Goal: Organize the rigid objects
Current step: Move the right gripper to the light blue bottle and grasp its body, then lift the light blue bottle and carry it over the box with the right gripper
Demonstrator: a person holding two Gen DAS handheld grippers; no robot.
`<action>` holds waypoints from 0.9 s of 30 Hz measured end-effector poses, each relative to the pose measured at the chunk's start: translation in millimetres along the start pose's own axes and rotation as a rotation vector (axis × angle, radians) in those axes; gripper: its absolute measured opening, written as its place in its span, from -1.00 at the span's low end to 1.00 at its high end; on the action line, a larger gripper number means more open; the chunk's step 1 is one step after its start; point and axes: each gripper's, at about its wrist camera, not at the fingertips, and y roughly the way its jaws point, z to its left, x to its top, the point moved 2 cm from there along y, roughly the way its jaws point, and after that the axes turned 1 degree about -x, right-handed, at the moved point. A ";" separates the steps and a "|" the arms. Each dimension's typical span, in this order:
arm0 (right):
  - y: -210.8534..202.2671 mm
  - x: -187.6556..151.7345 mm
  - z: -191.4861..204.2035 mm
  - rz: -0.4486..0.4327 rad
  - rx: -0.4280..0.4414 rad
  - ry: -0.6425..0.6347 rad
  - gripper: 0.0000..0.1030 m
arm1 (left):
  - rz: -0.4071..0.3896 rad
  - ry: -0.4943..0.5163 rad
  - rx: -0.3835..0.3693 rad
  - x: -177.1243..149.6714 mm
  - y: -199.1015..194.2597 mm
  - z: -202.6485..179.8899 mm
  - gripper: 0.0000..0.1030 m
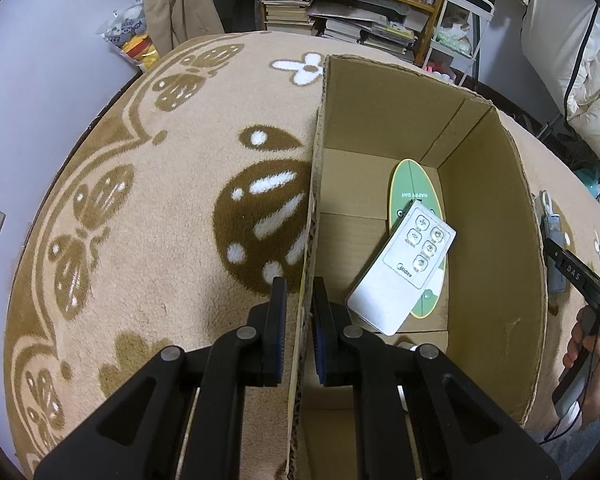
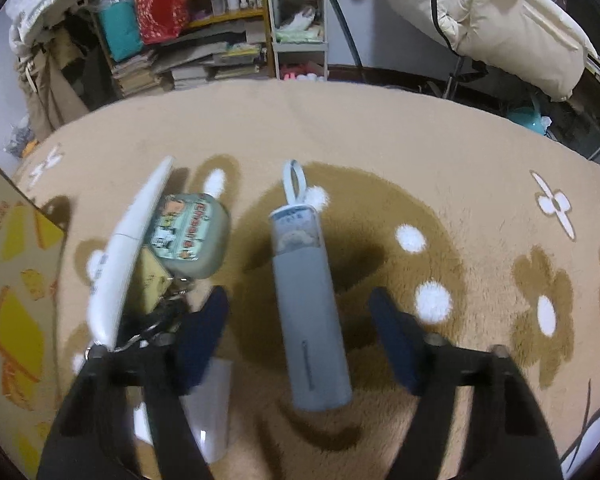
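Our left gripper (image 1: 300, 320) is clamped on the near wall of the cardboard box (image 1: 496, 216), where a white remote (image 1: 400, 268) lies on a green oval card (image 1: 414, 192). Our right gripper (image 2: 298, 312) hangs spread wide over a grey cylinder (image 2: 306, 296) (slightly blurred) on open carpet (image 2: 380, 136); clutter sits just left.

One box (image 1: 496, 216) is sitting on the rug, with two things showing inside: one white remote (image 1: 400, 272) and one green oval card (image 1: 414, 184). Outside, one grey bottle (image 2: 308, 300) is lying alone, while one curved white remote (image 2: 128, 252), one green case (image 2: 190, 236) and one yellow tag (image 2: 152, 280) are clustering together.
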 end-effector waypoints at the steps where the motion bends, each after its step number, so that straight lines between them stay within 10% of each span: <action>1: 2.4 0.3 -0.5 -0.002 0.010 0.003 0.21 | 0.000 0.001 0.001 0.3 -0.2 0.2 -0.77; 7: 13.2 -2.7 1.1 0.009 -0.006 -0.022 -0.01 | -0.001 0.004 0.003 -0.2 0.2 0.6 -0.77; 9: 11.7 -3.5 1.8 0.002 -0.018 -0.029 -0.36 | -0.001 0.004 0.003 -0.2 0.2 0.2 -0.77; 27: -41.1 1.3 7.3 -0.093 0.055 0.057 -0.39 | -0.001 0.003 0.003 -0.5 0.3 0.3 -0.78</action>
